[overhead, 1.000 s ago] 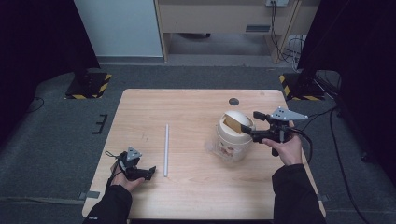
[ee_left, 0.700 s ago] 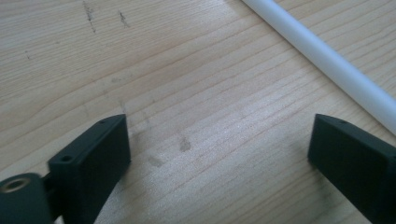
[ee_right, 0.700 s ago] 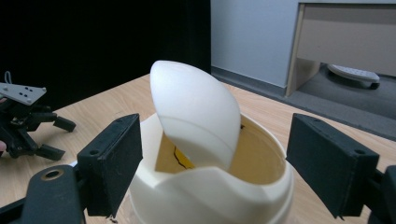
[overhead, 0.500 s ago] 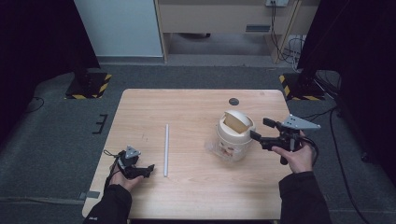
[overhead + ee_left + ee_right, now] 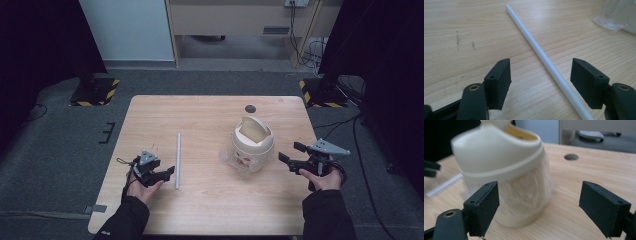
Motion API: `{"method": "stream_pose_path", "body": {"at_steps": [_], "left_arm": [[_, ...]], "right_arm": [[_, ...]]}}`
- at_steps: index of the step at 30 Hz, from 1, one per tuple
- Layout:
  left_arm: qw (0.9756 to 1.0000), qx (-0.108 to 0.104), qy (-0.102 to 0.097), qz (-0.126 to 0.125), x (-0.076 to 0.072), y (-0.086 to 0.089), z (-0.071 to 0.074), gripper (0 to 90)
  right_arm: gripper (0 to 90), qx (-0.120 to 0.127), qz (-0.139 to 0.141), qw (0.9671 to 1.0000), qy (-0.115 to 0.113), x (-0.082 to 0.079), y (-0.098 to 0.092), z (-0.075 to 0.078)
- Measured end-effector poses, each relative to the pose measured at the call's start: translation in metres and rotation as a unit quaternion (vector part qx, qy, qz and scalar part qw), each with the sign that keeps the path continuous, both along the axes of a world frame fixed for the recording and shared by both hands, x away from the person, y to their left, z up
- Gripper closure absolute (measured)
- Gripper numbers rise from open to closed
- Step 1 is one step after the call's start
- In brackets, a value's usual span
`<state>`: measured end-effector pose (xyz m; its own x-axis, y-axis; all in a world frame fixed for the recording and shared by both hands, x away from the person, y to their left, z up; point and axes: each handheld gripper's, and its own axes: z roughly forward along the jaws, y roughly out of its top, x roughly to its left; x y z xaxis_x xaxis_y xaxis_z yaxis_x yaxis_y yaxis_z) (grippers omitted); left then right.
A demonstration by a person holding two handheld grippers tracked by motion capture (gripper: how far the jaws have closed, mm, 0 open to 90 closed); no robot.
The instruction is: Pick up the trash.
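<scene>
Matt pale wood table (image 5: 210, 125); smooth white plastic rod (image 5: 541, 53); glossy cream bin (image 5: 501, 165), probably plastic.

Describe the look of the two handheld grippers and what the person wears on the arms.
Both are black, each with two blocky black jaws whose flat pads carry small screw holes and brass-coloured pivots. The left gripper has a small grey three-cornered plate on top and a thin black cable. The right gripper bears a larger grey three-cornered plate and a black cable. Dark sleeves cover both forearms.
</scene>
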<state>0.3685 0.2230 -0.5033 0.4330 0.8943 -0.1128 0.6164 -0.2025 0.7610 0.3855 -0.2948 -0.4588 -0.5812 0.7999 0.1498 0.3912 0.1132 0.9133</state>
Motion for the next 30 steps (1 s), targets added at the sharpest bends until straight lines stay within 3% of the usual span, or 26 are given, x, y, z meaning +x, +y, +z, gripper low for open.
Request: {"method": "stream_pose_path", "body": {"at_steps": [5,10,19,22,30], "left_arm": [[0.9998,0.015,0.011,0.000,0.009,-0.013,-0.004,36.3],[0.9989,0.033,0.030,0.013,0.016,-0.024,-0.012,39.5],[0.9967,0.061,0.052,0.009,0.017,-0.032,-0.018,46.3],[0.9959,0.074,0.050,0.011,0.017,-0.034,-0.018,50.5],[0.9951,0.077,0.059,0.015,0.018,-0.028,-0.015,63.7]], "right_arm": [[17.5,-0.016,-0.014,0.9997,0.011,-0.001,-0.002,-0.010],[17.6,-0.056,-0.025,0.9976,0.031,-0.001,-0.005,-0.020],[17.6,-0.069,-0.028,0.9962,0.045,0.001,-0.004,-0.024],[17.1,-0.070,-0.029,0.9961,0.046,0.001,-0.003,-0.024],[17.1,-0.076,-0.031,0.9952,0.053,0.001,-0.005,-0.026]]}}
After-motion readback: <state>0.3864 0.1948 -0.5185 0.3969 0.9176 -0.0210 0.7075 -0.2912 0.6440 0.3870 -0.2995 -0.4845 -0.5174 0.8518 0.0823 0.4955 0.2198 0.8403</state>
